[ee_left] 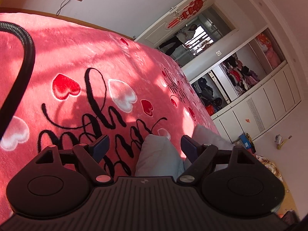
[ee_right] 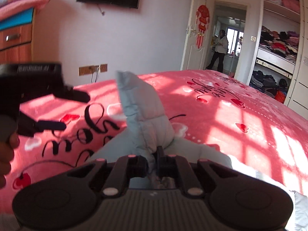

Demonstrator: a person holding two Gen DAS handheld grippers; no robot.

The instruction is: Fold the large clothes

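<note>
The right hand-held gripper (ee_right: pixel 153 158) is clenched on a fold of the pale blue jacket (ee_right: pixel 146 115), which rises ahead of it over the bed (ee_right: pixel 231 119). The left hand-held gripper (ee_left: pixel 143 144) is released, the jacket between its fingers.

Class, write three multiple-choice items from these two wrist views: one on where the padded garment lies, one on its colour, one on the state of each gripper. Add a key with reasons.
1. Where does the garment lie?
A. On the pink bedspread
B. In the wardrobe
C. On the floor

2. What colour is the garment?
A. Black
B. Pale blue-grey
C. Red

3. How do the grippers stand?
A. Both open
B. Both shut
C. Right shut on the garment, left open

Key:
1 A: it rests on the bedspread.
2 B: its quilted fabric looks pale blue-grey.
3 C: the right gripper pinches a fold, while the left gripper has its jaws wide apart, gripping nothing.
</note>
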